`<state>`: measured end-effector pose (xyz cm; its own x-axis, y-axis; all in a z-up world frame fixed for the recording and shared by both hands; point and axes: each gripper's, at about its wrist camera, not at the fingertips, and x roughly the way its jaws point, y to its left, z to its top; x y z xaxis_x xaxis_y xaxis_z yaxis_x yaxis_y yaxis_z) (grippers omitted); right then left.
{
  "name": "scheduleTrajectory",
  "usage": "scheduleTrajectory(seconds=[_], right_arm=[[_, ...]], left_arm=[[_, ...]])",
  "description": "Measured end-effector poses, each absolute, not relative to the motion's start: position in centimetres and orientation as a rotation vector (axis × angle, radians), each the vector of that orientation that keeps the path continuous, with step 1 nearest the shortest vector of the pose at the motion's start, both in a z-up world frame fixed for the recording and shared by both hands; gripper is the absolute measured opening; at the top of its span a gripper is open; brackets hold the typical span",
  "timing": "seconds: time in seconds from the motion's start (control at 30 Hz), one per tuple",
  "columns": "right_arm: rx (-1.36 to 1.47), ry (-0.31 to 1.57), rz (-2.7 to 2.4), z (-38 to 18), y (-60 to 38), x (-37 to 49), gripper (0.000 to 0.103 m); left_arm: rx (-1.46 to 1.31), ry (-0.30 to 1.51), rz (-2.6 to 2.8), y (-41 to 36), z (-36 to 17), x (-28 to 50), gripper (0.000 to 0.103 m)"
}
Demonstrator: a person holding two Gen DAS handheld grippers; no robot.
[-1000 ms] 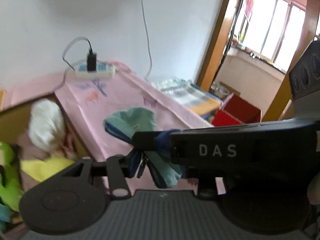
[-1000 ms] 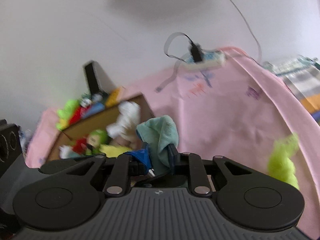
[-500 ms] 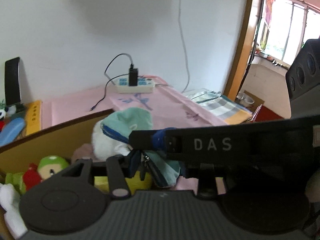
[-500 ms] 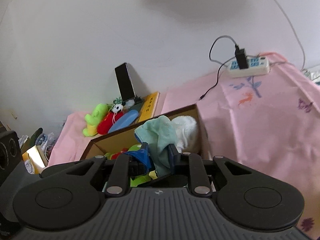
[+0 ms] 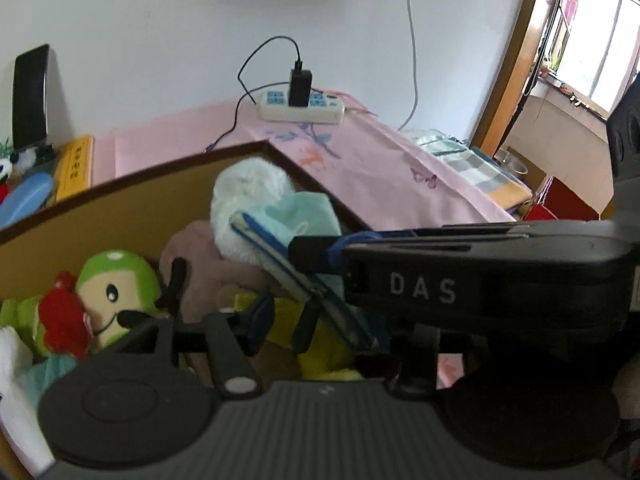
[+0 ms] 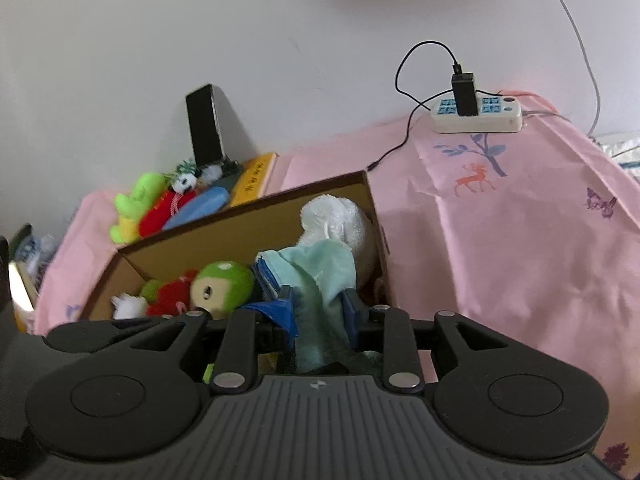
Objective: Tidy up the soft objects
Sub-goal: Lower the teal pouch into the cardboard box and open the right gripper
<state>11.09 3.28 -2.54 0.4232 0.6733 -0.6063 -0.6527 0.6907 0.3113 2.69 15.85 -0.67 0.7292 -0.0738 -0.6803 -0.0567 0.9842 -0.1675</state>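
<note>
Both grippers have carried the mint-green cloth (image 6: 320, 268) from above the pink tablecloth (image 6: 500, 240) to over the open cardboard box (image 6: 248, 240), which a second ago lay off to the side and now fills the near ground of both views. That cloth, trimmed with a blue edge, is stretched between the two tools: in the left wrist view its long axis runs from upper left, near the white plush (image 5: 248, 196), down to the lower right, where it passes under the right gripper's arm. It hangs above the toys in the box's right part, just beside the white plush and the green-capped doll (image 6: 224, 284). The left gripper (image 5: 280, 320) is letting its jaws spread, and the blue edge lies against the right pad only, with a gap at the other. The right gripper (image 6: 320, 312) is also easing its jaws apart, the cloth draped between the blue pads, which sit loosely at its sides. Beyond the box, a white power strip (image 6: 476, 114) with a black charger rests on the tablecloth by the wall, and more plush toys (image 6: 160, 208) lie behind the box.
</note>
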Motion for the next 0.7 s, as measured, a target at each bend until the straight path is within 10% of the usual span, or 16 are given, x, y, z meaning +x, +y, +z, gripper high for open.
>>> scheduleTrajectory(seconds=[0.7], right_arm=[[0.157, 0.741, 0.744, 0.7, -0.6, 8.8, 0.012]], left_arm=[[-0.175, 0.746, 0.107, 15.6, 1.7, -0.6, 0.059]])
